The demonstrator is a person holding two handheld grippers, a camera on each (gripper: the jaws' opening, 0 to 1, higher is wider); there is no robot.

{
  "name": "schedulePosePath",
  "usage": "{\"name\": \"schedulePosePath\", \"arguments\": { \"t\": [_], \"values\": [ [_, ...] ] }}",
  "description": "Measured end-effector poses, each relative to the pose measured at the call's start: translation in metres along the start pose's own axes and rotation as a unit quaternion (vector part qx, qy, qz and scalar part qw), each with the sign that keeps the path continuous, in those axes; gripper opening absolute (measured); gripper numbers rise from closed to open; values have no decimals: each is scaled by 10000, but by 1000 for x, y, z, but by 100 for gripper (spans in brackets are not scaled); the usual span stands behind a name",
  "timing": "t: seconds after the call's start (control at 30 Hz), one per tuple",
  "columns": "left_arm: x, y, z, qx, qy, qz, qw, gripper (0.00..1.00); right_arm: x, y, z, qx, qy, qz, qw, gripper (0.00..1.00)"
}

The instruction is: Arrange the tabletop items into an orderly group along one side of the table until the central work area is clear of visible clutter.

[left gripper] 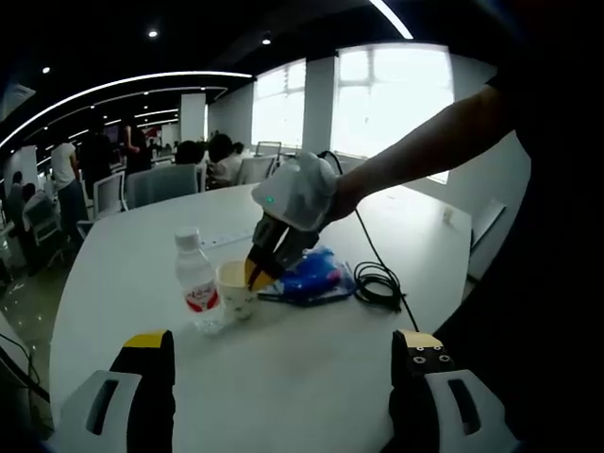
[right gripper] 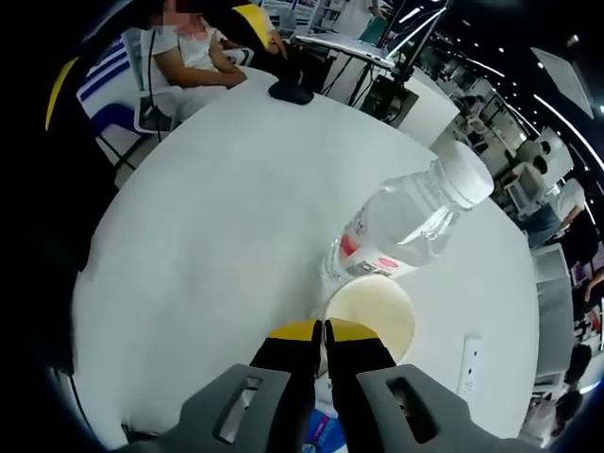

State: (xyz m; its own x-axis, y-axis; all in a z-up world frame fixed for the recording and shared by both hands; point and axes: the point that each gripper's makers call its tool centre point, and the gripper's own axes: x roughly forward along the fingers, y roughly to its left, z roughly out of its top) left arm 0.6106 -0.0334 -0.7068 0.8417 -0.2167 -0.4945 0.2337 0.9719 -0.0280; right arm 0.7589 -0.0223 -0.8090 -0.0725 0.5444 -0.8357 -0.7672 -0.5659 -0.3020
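Left gripper (left gripper: 283, 363) waits spread wide above the white counter (left gripper: 311, 377). Ahead of it, the right gripper (left gripper: 267, 267) pinches a paper cup (left gripper: 236, 288) beside a water bottle (left gripper: 197, 283).

Right gripper (right gripper: 323, 328) clamps the cup's (right gripper: 370, 313) rim, bottle (right gripper: 411, 222) just beyond. Likely next: carrying the cup aside.

Bottle (left gripper: 197, 280) tight beside cup (left gripper: 236, 288); near tabletop (left gripper: 311, 377) bare

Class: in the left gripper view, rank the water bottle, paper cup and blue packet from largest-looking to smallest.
1. Water bottle
2. Blue packet, partly hidden by the right gripper
3. Paper cup
Packet and cup look close; their ranking is unsure.
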Motion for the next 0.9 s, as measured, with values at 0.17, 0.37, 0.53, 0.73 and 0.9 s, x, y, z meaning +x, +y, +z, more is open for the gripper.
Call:
{"name": "schedulePosePath", "arguments": {
  "t": [0.17, 0.37, 0.53, 0.73, 0.9],
  "values": [
    [-1, -1, 0, -1, -3, 0, 10000, 93, 4, -1, -3, 71, 41, 8, 10000, 0],
    [-1, -2, 0, 17, 12, -8, 10000, 93, 1, -1, -3, 144, 19, -42, 9999, 2],
    [0, -4, 1, 18, -5, -28, 10000, 93, -5, -3, 0, 326, -58, -128, 9994, 9],
    [0, -3, 0, 5, -22, -27, 10000, 94, -16, -9, 7, 802, -289, -360, 9957, 23],
    [1, -3, 1, -30, -47, -39, 10000, 94, -31, -12, 11, 1205, -497, -570, 9898, 34]
  ]
}}
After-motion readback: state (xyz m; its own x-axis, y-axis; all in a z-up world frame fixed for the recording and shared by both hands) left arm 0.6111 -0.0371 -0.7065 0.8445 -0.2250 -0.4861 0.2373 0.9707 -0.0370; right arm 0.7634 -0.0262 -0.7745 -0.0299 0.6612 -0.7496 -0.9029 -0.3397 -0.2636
